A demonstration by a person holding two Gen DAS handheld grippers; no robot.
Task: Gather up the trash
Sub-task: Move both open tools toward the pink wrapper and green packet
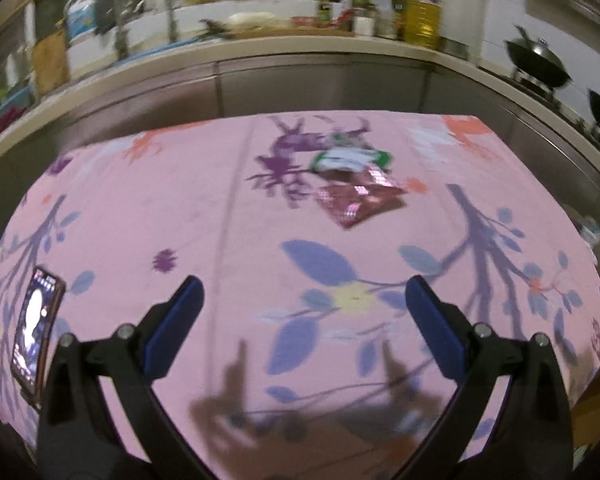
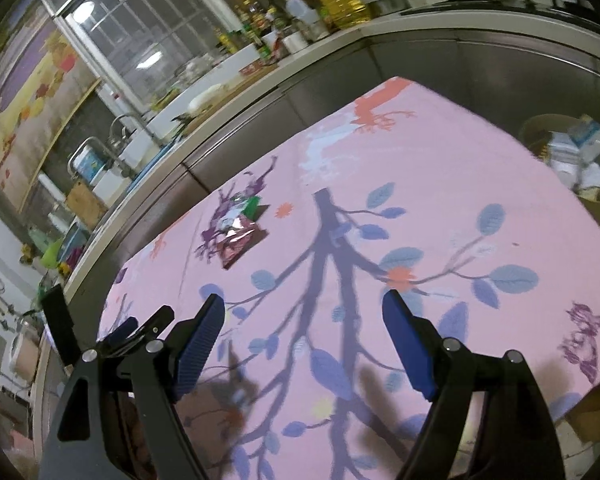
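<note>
Both the left gripper [image 1: 304,300] and right gripper [image 2: 304,320] stood wide and empty; the overlapping wrappers [image 1: 358,196] on the worktop [image 1: 180,208] risked separating under a one-sided pinch.

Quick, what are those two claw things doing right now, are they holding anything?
Left gripper: open, holding nothing, above the pink tablecloth.
Right gripper: open, holding nothing; the wrappers lie farther ahead.

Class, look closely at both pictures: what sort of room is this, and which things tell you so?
Most likely a home kitchen: a wok on the stove, a sink tap, and a big oil bottle on the worktop behind the cloth-covered table.
</note>
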